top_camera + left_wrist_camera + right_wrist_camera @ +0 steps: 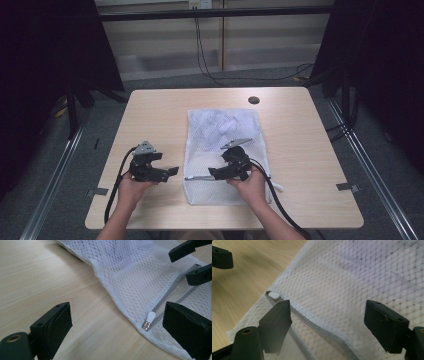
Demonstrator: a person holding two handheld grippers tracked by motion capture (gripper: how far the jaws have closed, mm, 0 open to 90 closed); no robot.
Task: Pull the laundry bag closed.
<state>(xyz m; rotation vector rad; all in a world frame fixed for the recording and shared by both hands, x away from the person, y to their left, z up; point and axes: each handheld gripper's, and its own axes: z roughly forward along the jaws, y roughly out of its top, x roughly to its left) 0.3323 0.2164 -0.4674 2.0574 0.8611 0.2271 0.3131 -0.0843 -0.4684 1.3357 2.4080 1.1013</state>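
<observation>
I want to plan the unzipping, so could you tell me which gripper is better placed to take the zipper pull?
Probably the left gripper: its open jaws face the small white zipper pull at the white mesh laundry bag's near edge.

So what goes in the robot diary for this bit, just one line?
left gripper: open, beside mesh bag | right gripper: open, over bag | zipper pull: untouched, at bag's edge

I see white mesh bag (223, 155) flat mid-table, zipper (167, 298) across its near end, white pull (150, 316) at left edge.
</observation>
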